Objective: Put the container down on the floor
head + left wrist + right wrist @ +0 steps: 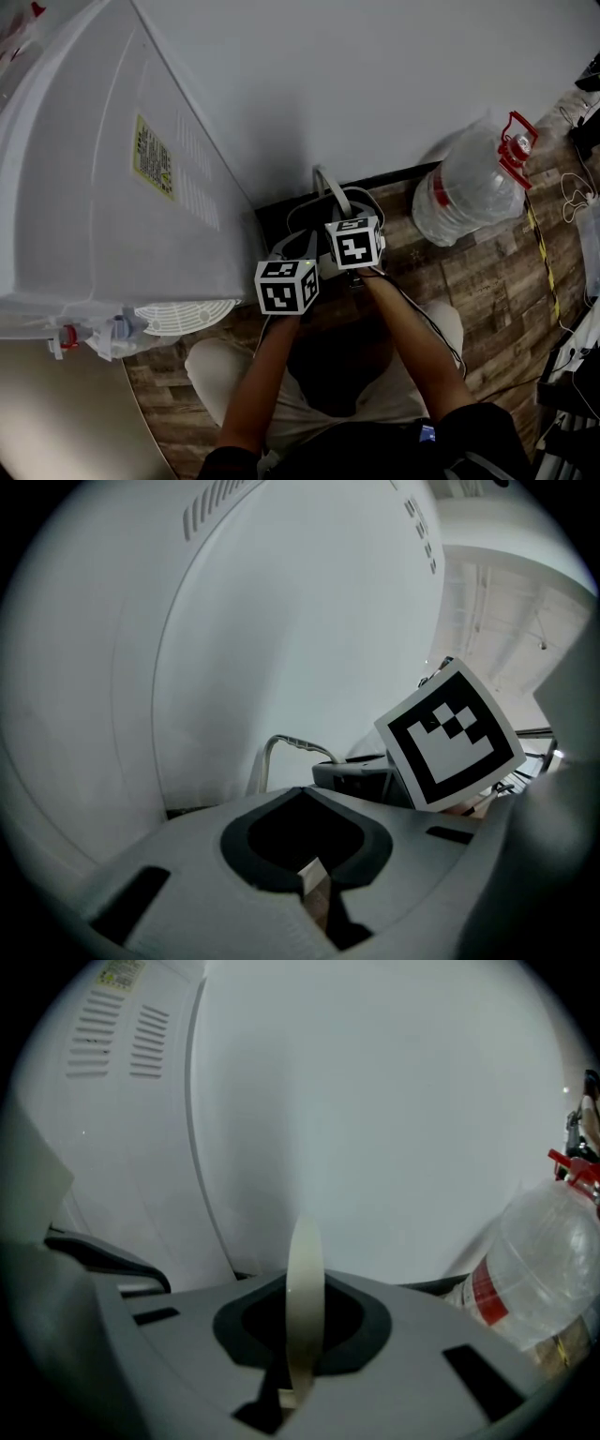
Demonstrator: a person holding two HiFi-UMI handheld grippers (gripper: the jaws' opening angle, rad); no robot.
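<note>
At the far left stands a large white appliance [103, 169], its side close to the work. Just beside it the left gripper [305, 855] reaches down toward the foot of the wall [375, 75]. Its jaws are drawn together, leaving only a slit. A small pale piece shows in that slit, and I cannot tell what it belongs to.

Next comes the container [307, 225]. It reads only as a dark shape low against the dark skirting [412, 178], under and just ahead of both grippers. A pale handle [330, 190] arches up from it. Whether its base already touches the wooden floor [487, 272] is hidden.

The right gripper [300, 1335] sits beside the left, angled down. Its jaws are clamped on that thin pale handle, which is seen edge-on rising between them. Further right, well apart, a big clear water bottle [469, 192] with a red cap handle stands on the boards (it plays no part in this task).

My reading is that the lowering is nearly done, with the load down at floor level and the person crouched over it. The next move calls for easing the base flat onto the boards until the handle goes slack. Then the right jaws can part and slide back off the strip without catching the arch or tipping the container against the wall.
</note>
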